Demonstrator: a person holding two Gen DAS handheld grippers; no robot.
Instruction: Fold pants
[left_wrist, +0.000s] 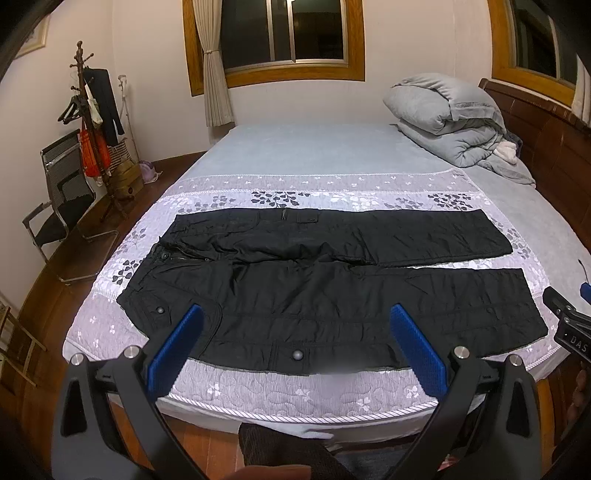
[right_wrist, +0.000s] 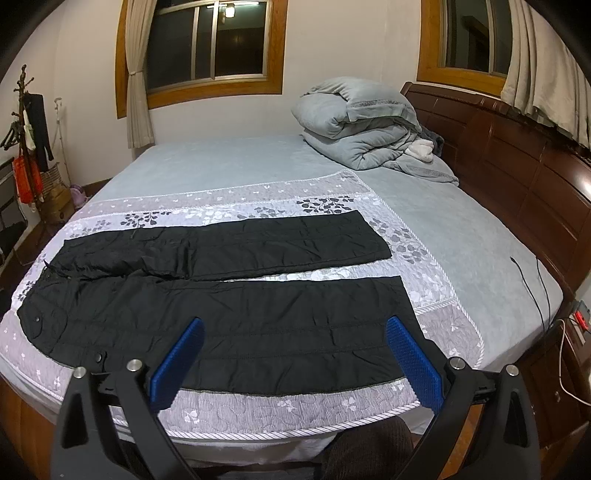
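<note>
Lying flat across the frame's middle, the black pants (left_wrist: 325, 280) rest unfolded on the floral quilt (left_wrist: 295, 391), waistband left, legs right. A bundled grey duvet (left_wrist: 447, 118) sits upper right, a coat rack (left_wrist: 92, 122) far left. Both the left gripper (left_wrist: 295, 314) and right gripper (right_wrist: 295, 328) hover spread wide above the near leg, touching nothing.

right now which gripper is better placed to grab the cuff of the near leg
Right. The right gripper hangs open over the near leg's lower half, with the cuff just past its right finger. The left gripper, also open, sits nearer the waistband, far from the cuff.
</note>
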